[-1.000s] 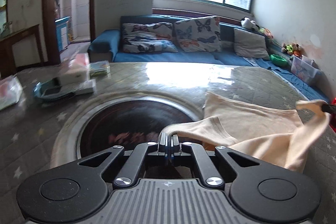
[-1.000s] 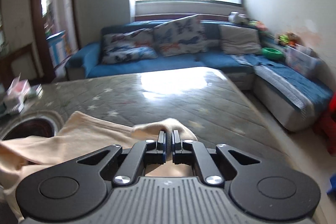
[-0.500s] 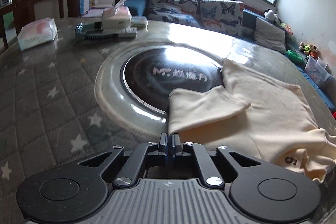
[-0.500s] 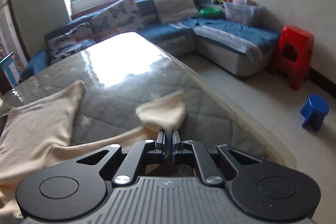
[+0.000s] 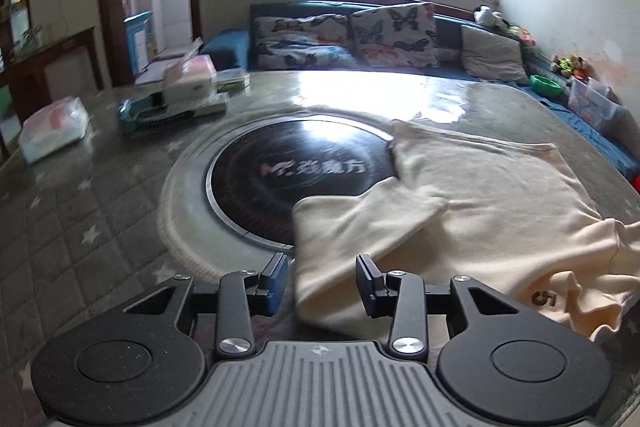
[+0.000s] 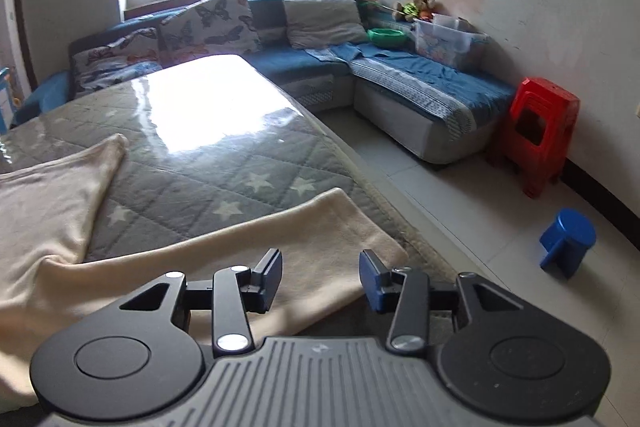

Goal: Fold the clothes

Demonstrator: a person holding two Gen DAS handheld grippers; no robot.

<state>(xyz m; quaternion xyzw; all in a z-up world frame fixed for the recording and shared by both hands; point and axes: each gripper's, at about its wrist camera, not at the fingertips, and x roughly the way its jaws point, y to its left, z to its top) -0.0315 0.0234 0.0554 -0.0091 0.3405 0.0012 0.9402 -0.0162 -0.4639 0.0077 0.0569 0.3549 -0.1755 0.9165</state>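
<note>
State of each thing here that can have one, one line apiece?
Left tool: open, holding nothing.
Right tool: open, holding nothing.
Cream shirt: spread on the table, not yet folded.
Left sleeve: lying flat, tucked inward.
Right sleeve: lying flat, stretched toward the table edge.

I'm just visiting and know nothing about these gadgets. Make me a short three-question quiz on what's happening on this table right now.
1. True or false: the left gripper is clamped on the cream shirt.
2. Multiple choice: the shirt sleeve in front of the right gripper is A) hanging in the air, B) lying flat on the table, C) on the sofa.
3. Fill in: the number printed on the shirt is ___.

Key: 1. False; its fingers stand apart. 2. B. 3. 5.
</note>
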